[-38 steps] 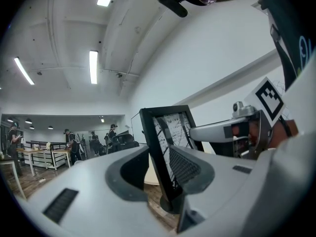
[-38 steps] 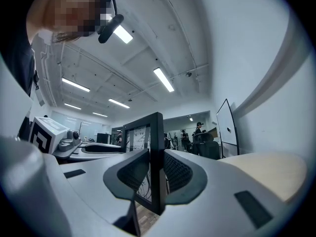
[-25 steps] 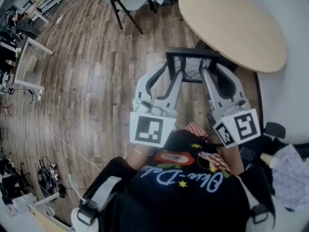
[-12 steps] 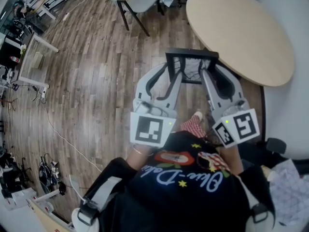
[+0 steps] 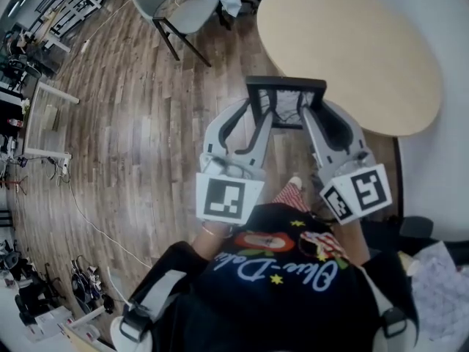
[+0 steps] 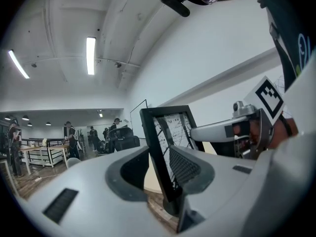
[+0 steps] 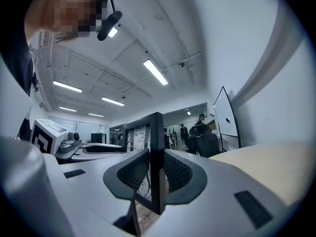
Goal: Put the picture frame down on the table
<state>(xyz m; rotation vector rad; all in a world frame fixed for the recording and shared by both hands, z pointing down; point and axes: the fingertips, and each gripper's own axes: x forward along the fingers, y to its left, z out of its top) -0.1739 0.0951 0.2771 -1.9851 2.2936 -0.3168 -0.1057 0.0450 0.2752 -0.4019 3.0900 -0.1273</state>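
Note:
A black picture frame (image 5: 286,86) with a line drawing behind its glass hangs in the air at the near edge of the round beige table (image 5: 359,35). My left gripper (image 5: 262,114) is shut on the frame's left side, and my right gripper (image 5: 309,114) is shut on its right side. In the left gripper view the picture frame (image 6: 165,132) stands upright between the jaws of the left gripper (image 6: 168,169), with the right gripper's body beyond it. The right gripper view shows the frame (image 7: 157,152) edge-on, pinched by the right gripper (image 7: 157,174), with the table (image 7: 269,157) to the right.
A grey chair (image 5: 176,9) stands on the wooden floor (image 5: 132,123) at the upper left, with clothes draped over it. Desks and cables lie along the far left. A white wall (image 5: 447,123) lies just right of the table.
The table and chair have shifted left in the head view, and the frame's top now reaches the table's near edge. Both grippers keep their hold on the frame.

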